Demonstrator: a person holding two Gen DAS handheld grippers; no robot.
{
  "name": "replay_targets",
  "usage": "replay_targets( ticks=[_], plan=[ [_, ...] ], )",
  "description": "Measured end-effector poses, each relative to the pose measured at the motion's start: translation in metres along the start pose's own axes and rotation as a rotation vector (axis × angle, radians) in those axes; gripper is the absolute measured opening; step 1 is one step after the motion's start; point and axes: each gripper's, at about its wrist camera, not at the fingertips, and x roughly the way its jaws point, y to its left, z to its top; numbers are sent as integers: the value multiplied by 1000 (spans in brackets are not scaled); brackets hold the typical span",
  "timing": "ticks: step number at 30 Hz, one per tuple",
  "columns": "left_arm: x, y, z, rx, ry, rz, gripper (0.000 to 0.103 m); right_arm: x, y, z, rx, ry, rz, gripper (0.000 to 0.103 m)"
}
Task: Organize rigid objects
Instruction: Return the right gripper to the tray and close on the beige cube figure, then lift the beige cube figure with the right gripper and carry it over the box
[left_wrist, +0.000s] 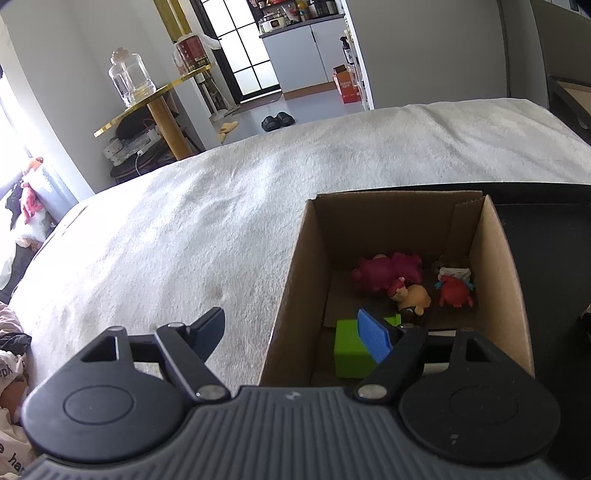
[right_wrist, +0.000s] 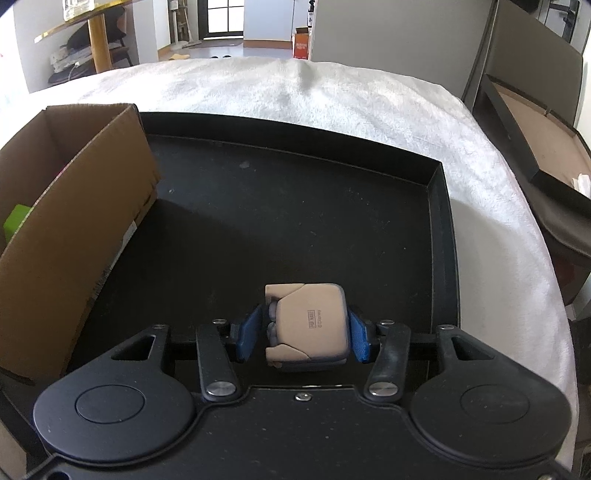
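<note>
Evidently nearly done: several toys (left_wrist: 406, 284) sit in the box (left_wrist: 295, 280); right tool (right_wrist: 301, 334) straddles, ungripped, the last figure (right_wrist: 308, 326) on the tray (right_wrist: 439, 221); left tool (left_wrist: 295, 332) spread, empty.

— What sort of place is this?

— A home, a lived-in flat by the look of it. The work goes on atop a bed (left_wrist: 258, 192) covered with a white fleecy blanket.

— What else says home?

— Black slippers (left_wrist: 277, 120) sit on the floor beyond the bed, with a paler pair beside them. A round gold-edged side table (left_wrist: 155, 99) carries a big glass jar (left_wrist: 130, 77) and a red tin (left_wrist: 192, 51).

— Any kitchen?

— Past a black-framed glass door (left_wrist: 243, 48) stands a white cabinet (left_wrist: 306, 51) crowded with a rice cooker and bottles. Clothes lie heaped at the left edge, near a bright window.
</note>
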Motion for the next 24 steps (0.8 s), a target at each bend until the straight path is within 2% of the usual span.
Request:
replay_targets(
  ticks=[1,3,7,24],
  plan=[
    [0,1,0,-2,0,0,78,1,1,0,-6,0,-3,45],
    [1,1,-1,-7,2,-2,78,-1,0,1,-13,-7,7,45],
    [-1,4,-3,-14,3,-6,78,-9,5,1,-54,-32,-2,44],
    [-8,16,-6,-50,-20,-40,78,-54,16,24,-77,-156,-1,44]
  ],
)
